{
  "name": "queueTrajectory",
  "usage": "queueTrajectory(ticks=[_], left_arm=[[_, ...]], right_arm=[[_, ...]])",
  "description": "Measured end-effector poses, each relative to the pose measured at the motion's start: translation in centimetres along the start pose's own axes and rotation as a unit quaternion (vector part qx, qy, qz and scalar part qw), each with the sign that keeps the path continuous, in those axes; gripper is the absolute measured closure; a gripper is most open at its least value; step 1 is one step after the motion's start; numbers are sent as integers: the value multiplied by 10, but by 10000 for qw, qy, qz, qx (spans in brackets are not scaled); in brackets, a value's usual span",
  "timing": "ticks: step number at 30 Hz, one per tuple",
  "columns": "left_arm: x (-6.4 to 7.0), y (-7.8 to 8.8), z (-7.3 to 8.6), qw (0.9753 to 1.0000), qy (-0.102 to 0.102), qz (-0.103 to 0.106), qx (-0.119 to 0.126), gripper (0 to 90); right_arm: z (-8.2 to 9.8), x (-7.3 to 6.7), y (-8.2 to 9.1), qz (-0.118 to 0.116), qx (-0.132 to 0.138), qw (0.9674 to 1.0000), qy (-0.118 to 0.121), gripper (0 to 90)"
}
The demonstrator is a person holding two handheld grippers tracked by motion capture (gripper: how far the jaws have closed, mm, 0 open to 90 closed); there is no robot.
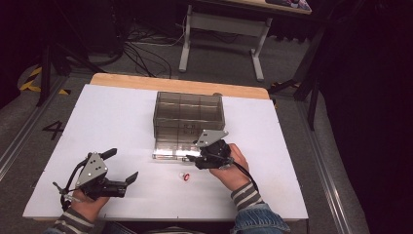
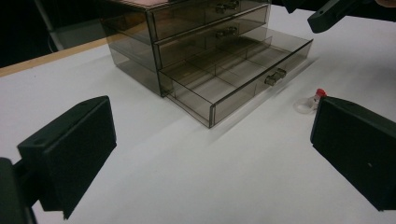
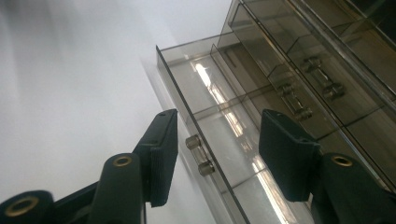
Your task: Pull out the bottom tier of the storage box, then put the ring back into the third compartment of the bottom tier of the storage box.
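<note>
Two handheld grippers work at a white table (image 1: 112,117) beside a smoked clear-plastic drawer cabinet (image 1: 187,114). The right gripper (image 1: 194,157), gripped in the person's right hand (image 1: 233,165), sits at the front of the cabinet's pulled-out bottom drawer (image 1: 170,150). Its jaws are spread apart and straddle the drawer's front wall, one black pad on the outside beside the small metal handle (image 3: 200,156), the other over the drawer's interior; neither pad presses on the handle or the wall. The right gripper view shows the drawer split by clear dividers into compartments, with the handles of the two upper drawers (image 3: 322,77) above.

The left gripper (image 1: 122,165), held in the person's left hand (image 1: 87,200) near the table's front left corner, rests well apart from the cabinet, its jaws released wide and holding nothing. Its camera looks across bare white tabletop toward the cabinet, where the bottom drawer stands out while the two upper drawers are pushed in.

A small clear object with a red tip (image 1: 185,176) lies on the table just in front of the open drawer, between the two grippers and touching neither; the left gripper view shows it near the drawer's handle, but what it is cannot be told. Striped sleeve cuffs (image 1: 246,195) cover both wrists at the table's near edge.
</note>
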State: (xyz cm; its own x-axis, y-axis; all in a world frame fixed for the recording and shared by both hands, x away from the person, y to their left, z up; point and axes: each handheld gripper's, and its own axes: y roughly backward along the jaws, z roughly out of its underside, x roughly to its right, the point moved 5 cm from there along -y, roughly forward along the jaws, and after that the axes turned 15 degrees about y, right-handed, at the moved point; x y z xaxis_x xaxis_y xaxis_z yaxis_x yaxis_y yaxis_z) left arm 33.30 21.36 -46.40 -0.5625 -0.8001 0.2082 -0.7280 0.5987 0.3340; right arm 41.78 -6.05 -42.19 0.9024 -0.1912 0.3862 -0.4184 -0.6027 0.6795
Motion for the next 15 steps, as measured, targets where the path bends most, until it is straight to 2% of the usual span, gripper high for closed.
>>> queueTrajectory(ticks=[5, 12, 15], left_arm=[[1, 1, 0, 10000, -18, 4, 1, 9], [2, 4, 0, 10000, -91, -13, -17, 7], [2, 2, 1, 10000, -49, 9, -13, 7]], right_arm=[[-3, -1, 2, -31, 46, 10000, -77, 472], [-9, -10, 0, -291, 20, 9995, -121, 443], [-10, -13, 0, -437, 73, 9989, -180, 432]])
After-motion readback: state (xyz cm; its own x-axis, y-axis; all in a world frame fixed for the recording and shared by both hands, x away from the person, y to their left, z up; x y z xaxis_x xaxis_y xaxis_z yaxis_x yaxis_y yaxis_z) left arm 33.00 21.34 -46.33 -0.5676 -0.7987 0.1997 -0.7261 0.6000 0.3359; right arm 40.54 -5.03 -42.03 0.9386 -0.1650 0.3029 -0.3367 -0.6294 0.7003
